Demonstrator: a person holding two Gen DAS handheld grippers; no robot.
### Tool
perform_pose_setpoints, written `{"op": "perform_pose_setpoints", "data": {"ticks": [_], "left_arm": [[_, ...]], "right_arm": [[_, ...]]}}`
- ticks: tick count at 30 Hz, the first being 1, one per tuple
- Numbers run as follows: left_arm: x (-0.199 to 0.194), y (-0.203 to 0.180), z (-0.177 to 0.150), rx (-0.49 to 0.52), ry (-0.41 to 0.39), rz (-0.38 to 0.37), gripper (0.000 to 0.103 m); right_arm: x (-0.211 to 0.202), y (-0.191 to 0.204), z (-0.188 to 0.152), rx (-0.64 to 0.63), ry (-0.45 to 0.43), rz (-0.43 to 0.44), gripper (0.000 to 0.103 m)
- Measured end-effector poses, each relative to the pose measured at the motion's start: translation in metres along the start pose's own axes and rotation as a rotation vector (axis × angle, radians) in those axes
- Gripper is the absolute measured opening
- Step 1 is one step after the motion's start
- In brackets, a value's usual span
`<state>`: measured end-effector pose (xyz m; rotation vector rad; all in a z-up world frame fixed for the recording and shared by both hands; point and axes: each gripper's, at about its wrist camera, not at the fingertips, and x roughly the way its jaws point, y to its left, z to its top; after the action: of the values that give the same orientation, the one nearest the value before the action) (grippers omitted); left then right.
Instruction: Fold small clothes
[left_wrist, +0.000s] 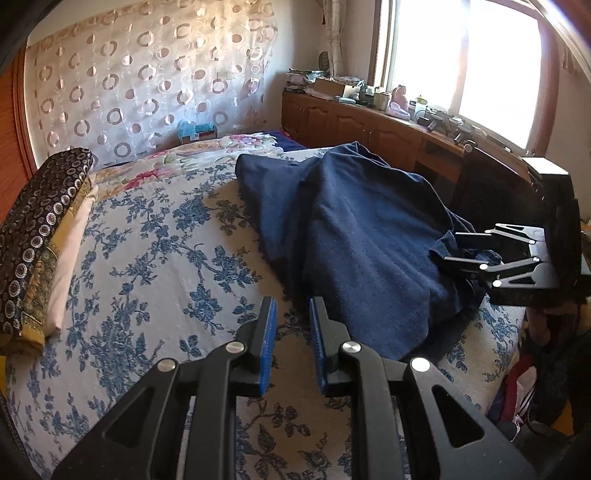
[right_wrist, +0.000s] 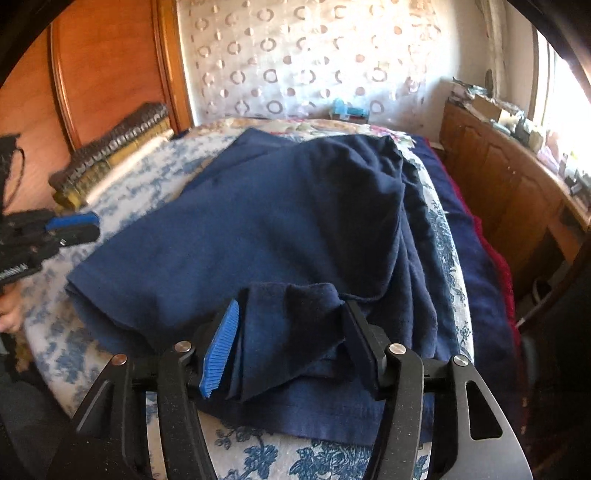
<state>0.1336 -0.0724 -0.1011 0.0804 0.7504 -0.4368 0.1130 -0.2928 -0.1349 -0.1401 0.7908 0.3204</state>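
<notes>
A dark navy, soft cotton garment (right_wrist: 258, 229) is lying crumpled across the bed (left_wrist: 155, 258), spreading over the white bedspread printed with blue flowers, with its far part heaped up towards the window side. One bunched corner of that navy cloth (right_wrist: 291, 325) is sitting between the fingers of the right tool (right_wrist: 291, 332). Its jaws are standing spread apart, the ribbed blue pad (right_wrist: 218, 350) on one side is angling away from the fabric, and the cloth is slumping loosely in the gap rather than being pinched. In the left wrist view the same right tool (left_wrist: 476, 251) is showing at the garment's near right edge, its black fingers lying against the rumpled fabric.

The left tool (left_wrist: 293, 343) is hovering over bare bedspread just beside the garment's near edge, not touching the cloth. Its two blue-lined fingers are standing close together with a narrow gap between them and nothing in it. In the right wrist view it (right_wrist: 74, 225) is appearing at the left, off the garment's side.

At the head of the bed a stack of folded bedding (left_wrist: 40, 236), dark with a ring pattern on top and with yellow and cream layers beneath, is resting against the wooden headboard. A sheer curtain with circle shapes (left_wrist: 147, 74) is hanging behind the bed. A long wooden cabinet (left_wrist: 354, 122) cluttered with small items is running beneath the bright window (left_wrist: 461, 59).
</notes>
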Motion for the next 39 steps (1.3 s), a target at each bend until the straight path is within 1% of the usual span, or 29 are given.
{"op": "perform_pose_setpoints", "data": {"ticks": [2, 4, 5, 6, 8, 11, 13, 14, 15, 16, 20, 22, 23, 24, 25, 30, 34, 36, 39], "left_arm": [[0.000, -0.001, 0.000, -0.003, -0.005, -0.004, 0.017], [-0.001, -0.004, 0.001, -0.001, -0.009, -0.003, 0.017], [-0.001, -0.004, 0.001, 0.000, -0.011, -0.002, 0.017], [-0.001, -0.005, 0.001, 0.001, -0.011, -0.002, 0.017], [-0.002, -0.006, 0.000, 0.002, -0.012, -0.004, 0.017], [-0.004, -0.008, 0.001, 0.003, -0.017, -0.013, 0.017], [-0.006, -0.012, 0.000, 0.006, -0.021, -0.020, 0.017], [-0.006, -0.013, 0.000, 0.007, -0.022, -0.024, 0.017], [-0.006, -0.015, 0.000, 0.008, -0.022, -0.028, 0.017], [-0.006, -0.017, 0.000, 0.008, -0.022, -0.032, 0.017], [-0.002, -0.020, 0.000, 0.001, -0.015, -0.056, 0.017], [0.000, -0.021, 0.000, -0.003, -0.009, -0.062, 0.017], [0.000, -0.021, 0.000, -0.004, -0.006, -0.066, 0.022], [0.001, -0.022, 0.000, -0.007, -0.001, -0.075, 0.026], [0.003, -0.022, 0.000, -0.007, 0.003, -0.081, 0.027], [0.010, -0.028, -0.004, -0.007, 0.032, -0.112, 0.037], [0.016, -0.036, -0.008, 0.012, 0.059, -0.117, 0.039], [0.020, -0.037, -0.009, 0.012, 0.072, -0.116, 0.039], [0.024, -0.036, -0.010, 0.005, 0.083, -0.113, 0.039]], "right_arm": [[0.003, 0.002, -0.003, -0.014, 0.006, -0.018, 0.058], [0.001, 0.001, -0.008, -0.019, 0.000, -0.015, 0.033], [0.000, 0.000, -0.009, -0.023, 0.000, -0.006, 0.009], [-0.002, -0.002, -0.011, -0.024, -0.008, 0.005, 0.006], [-0.016, -0.010, -0.013, -0.009, -0.050, 0.039, 0.004], [-0.042, -0.024, -0.015, 0.043, -0.119, 0.043, 0.004], [-0.060, -0.036, -0.018, 0.076, -0.158, 0.026, 0.003], [-0.068, -0.042, -0.020, 0.083, -0.177, -0.002, 0.003], [-0.075, -0.048, -0.023, 0.091, -0.189, -0.031, 0.003], [-0.077, -0.052, -0.025, 0.103, -0.186, -0.034, 0.003], [-0.069, -0.061, -0.035, 0.132, -0.134, -0.045, 0.004], [-0.063, -0.061, -0.039, 0.140, -0.113, -0.063, 0.011], [-0.062, -0.061, -0.040, 0.141, -0.107, -0.071, 0.029], [-0.062, -0.062, -0.041, 0.146, -0.105, -0.081, 0.049], [-0.063, -0.064, -0.041, 0.153, -0.117, -0.080, 0.053], [-0.061, -0.067, -0.039, 0.163, -0.124, -0.085, 0.055], [-0.058, -0.067, -0.039, 0.154, -0.113, -0.090, 0.057], [-0.056, -0.067, -0.040, 0.162, -0.112, -0.080, 0.058], [-0.057, -0.064, -0.038, 0.169, -0.130, -0.066, 0.059]]}}
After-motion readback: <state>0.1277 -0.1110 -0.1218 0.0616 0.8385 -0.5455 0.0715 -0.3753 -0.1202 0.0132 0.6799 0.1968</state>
